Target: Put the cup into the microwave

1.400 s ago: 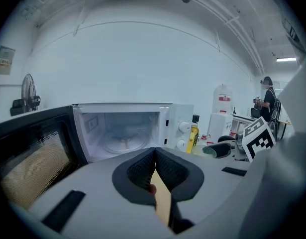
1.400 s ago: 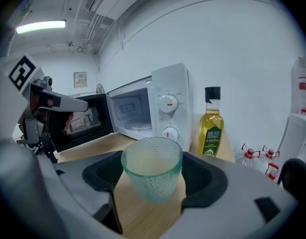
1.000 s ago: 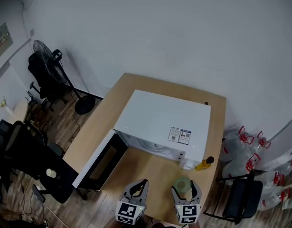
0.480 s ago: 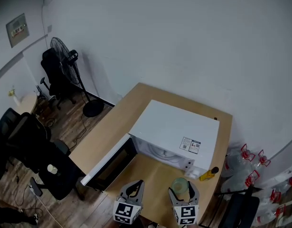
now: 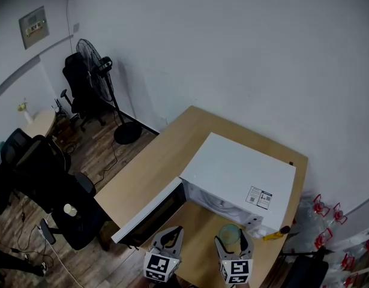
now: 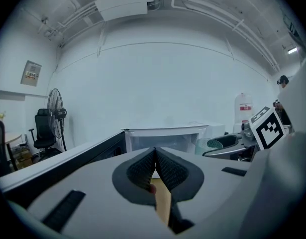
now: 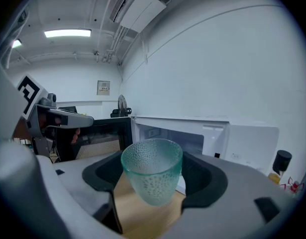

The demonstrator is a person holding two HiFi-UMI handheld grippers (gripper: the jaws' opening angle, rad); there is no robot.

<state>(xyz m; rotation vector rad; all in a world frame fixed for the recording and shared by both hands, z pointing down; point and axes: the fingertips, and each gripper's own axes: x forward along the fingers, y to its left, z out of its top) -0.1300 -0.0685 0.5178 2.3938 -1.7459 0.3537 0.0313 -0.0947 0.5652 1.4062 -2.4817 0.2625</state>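
A pale green dimpled glass cup [image 7: 153, 176] sits upright between the jaws of my right gripper [image 7: 153, 179], which is shut on it; the cup [image 5: 230, 237] shows in the head view too, just in front of the microwave. The white microwave [image 5: 238, 179] stands on the wooden table [image 5: 163, 161] with its door [image 5: 149, 210] swung open to the left. Its open cavity [image 7: 167, 138] lies straight ahead of the cup. My left gripper [image 5: 167, 241] hovers beside the right one near the table's front edge, its pads [image 6: 162, 169] pressed together on nothing.
A yellow bottle with a black cap [image 5: 274, 234] stands at the microwave's right front corner. Left of the table are black office chairs [image 5: 58, 191] and a standing fan [image 5: 94, 56]. Water jugs with red handles [image 5: 325, 212] lie on the floor at the right.
The head view has swung, so the table and microwave sit further right and lower in frame. Both grippers stay at the table's front edge with the cup still held.
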